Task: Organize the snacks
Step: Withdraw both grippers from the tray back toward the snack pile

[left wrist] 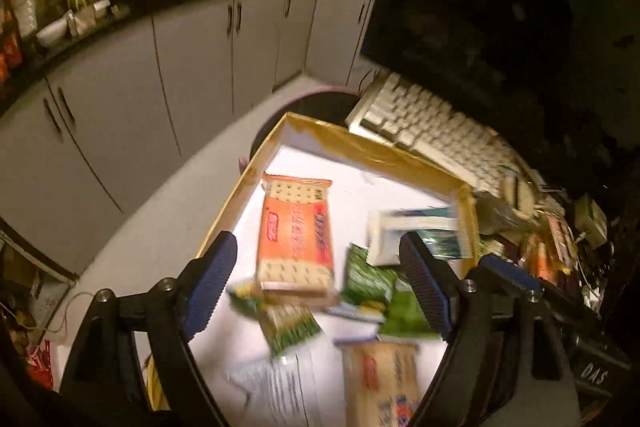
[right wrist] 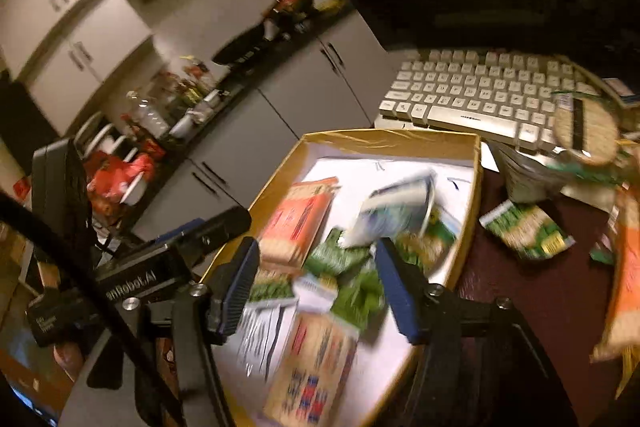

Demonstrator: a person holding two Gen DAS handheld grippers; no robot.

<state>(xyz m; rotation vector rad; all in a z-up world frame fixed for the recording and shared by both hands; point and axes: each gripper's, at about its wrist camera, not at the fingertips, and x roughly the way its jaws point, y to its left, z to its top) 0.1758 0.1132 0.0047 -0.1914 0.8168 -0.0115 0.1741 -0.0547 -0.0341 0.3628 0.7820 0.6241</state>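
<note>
the shallow cardboard box with yellow-brown walls and a white floor (left wrist: 362, 141) stands on the table, just in front of the white keyboard (left wrist: 432, 131). inside the box lies an orange cracker packet (left wrist: 296, 231), flat and near the left wall. below it several small green snack sachets (left wrist: 366, 283) lie in a loose heap, some over each other. a white and green-blue packet (left wrist: 416, 231) is near the right wall of the box; it is blurred, and i cannot tell if it rests on the floor of the box. a second cracker packet with a pale yellow face (left wrist: 384, 379) lies at the near end, beside a printed white paper sheet (left wrist: 272, 383).

the left gripper (left wrist: 316, 291) hangs above the near part of the box. its blue-padded fingers (left wrist: 210, 287) stand wide apart and nothing is between them.

the right gripper (right wrist: 316, 291) is also above the box, and its blue pads (right wrist: 398, 291) are spread wide, with no packet in them. in the right wrist view the left gripper appears as a black body at the left side of the box.

outside the box, on the dark red table surface (right wrist: 532, 291), one green sachet (right wrist: 528, 231) lies to the right of the box wall. another orange packet (right wrist: 624, 275) is at the far right edge, very blurred.
</note>
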